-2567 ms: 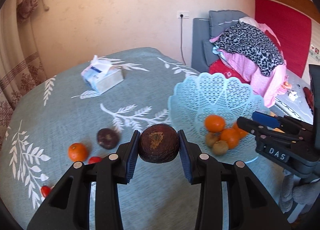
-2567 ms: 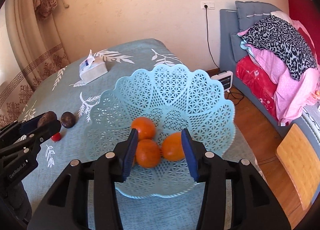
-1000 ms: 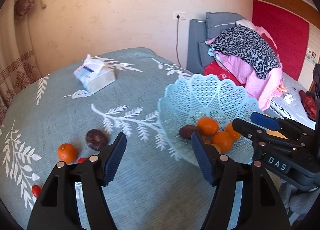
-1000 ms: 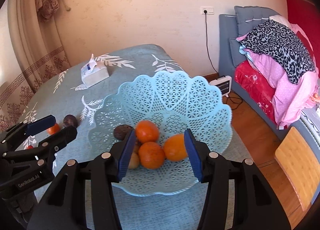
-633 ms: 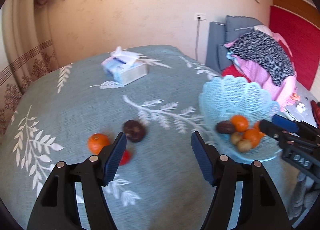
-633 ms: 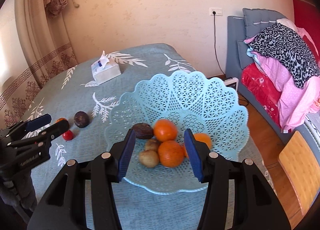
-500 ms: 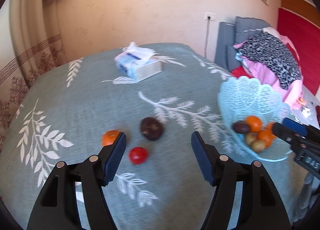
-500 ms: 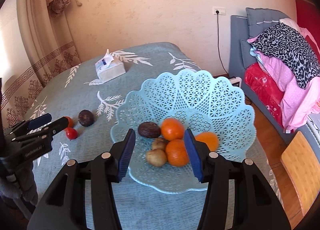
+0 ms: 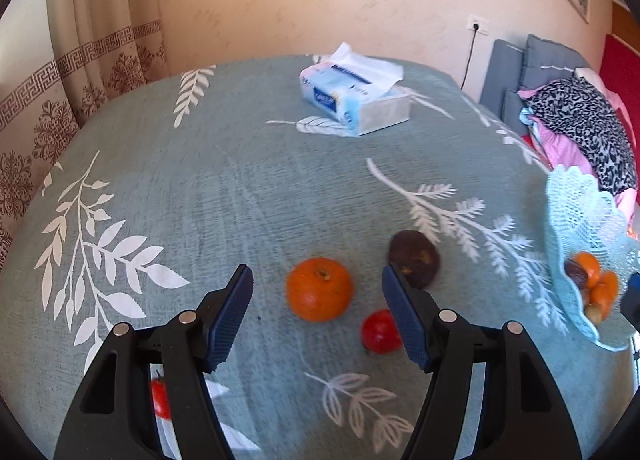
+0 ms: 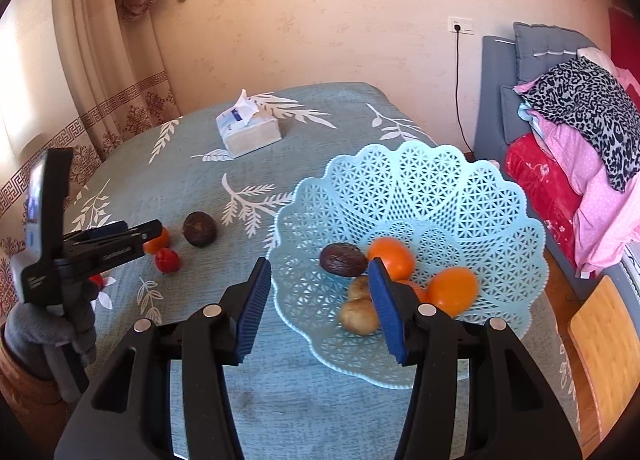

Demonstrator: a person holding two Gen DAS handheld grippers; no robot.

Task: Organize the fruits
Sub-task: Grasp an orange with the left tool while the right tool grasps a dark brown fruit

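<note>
Left wrist view: left tongs [image 9: 316, 302] are held released over the cloth-covered surface [image 9: 200, 196], nothing gripped. An orange [image 9: 319, 288] is seen between the blue pads, lying on the cloth, no pad touching it. A dark brown fruit [image 9: 414, 258] lies just beside the right-hand pad, partly covered by it; a small red fruit [image 9: 380, 332] lies nearer, also partly covered. Another red bit [image 9: 159, 396] is glimpsed under the left finger. A tissue box [image 9: 354, 100] sits well apart at the far side. The lattice basket [image 9: 576, 212] w/ fruit is at the right edge.

Right wrist view: right tongs [image 10: 320, 300] are released, hovering at the basket's near rim [image 10: 400, 156], nothing between the pads. In the basket are seen a dark fruit [image 10: 343, 259], oranges [image 10: 394, 256] and two brownish fruits [image 10: 358, 316], partly blocked by the right pad. The left tongs are seen at left, tips over the loose orange. A piled sofa [image 10: 560, 120] stands beyond.
</note>
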